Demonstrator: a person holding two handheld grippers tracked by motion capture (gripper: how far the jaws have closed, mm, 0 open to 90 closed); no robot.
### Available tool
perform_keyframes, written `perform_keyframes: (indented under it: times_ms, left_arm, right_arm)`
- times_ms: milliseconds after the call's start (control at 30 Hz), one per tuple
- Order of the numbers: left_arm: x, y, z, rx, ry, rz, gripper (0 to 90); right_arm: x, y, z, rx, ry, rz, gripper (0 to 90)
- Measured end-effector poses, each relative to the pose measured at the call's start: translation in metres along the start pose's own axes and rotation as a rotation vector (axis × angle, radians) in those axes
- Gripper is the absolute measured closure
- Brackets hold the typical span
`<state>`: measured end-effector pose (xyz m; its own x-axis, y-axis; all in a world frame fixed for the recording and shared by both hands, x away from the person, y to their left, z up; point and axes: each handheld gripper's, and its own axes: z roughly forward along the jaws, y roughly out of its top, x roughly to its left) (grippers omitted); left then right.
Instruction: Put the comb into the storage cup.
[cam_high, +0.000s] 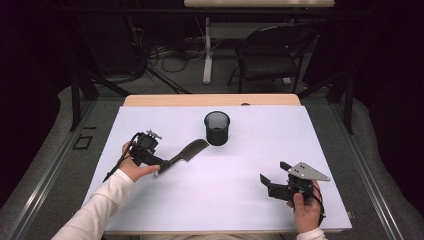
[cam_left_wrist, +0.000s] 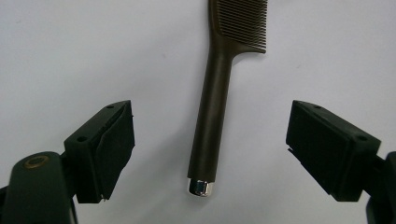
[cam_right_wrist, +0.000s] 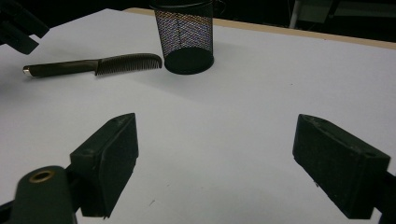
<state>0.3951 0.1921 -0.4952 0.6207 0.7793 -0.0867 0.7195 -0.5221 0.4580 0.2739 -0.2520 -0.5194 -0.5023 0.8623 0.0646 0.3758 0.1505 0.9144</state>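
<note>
The left gripper (cam_left_wrist: 210, 149) hangs with jaws wide apart, untouched by the brown comb (cam_left_wrist: 212, 116) whose handle lies mid-frame between them; the comb's teeth run off the top edge.

Desk (cam_high: 300, 150): white sheet over a pale wood top, edge strip bare at the far side | Floor (cam_high: 170, 82): grey carpet, black cables (cam_high: 165, 54) tangled behind | Furniture: black folding chair (cam_high: 270, 55) and a second table's white leg (cam_high: 207, 50) beyond | Surroundings: dark curtains, black frame struts (cam_high: 75, 95) at both sides
</note>
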Motion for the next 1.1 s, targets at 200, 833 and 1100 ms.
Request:
perform_keyframes:
  times_ms: [200, 833, 1100]
  left_arm:
    - [0.000, 0.003, 0.001, 0.035, 0.021, 0.004, 6.7]
    - [0.009, 0.007, 0.017, 0.181, 0.031, 0.024, 3.5]
    - [0.006, 0.011, 0.021, 0.186, 0.006, 0.022, 3.4]
  right_arm:
    - [0.000, 0.000, 0.000, -0.001, 0.002, -0.003, 14.2]
    - [0.000, 0.000, 0.001, 0.008, 0.006, -0.005, 14.2]
    - [0.000, -0.001, 0.002, 0.006, 0.007, -0.007, 14.2]
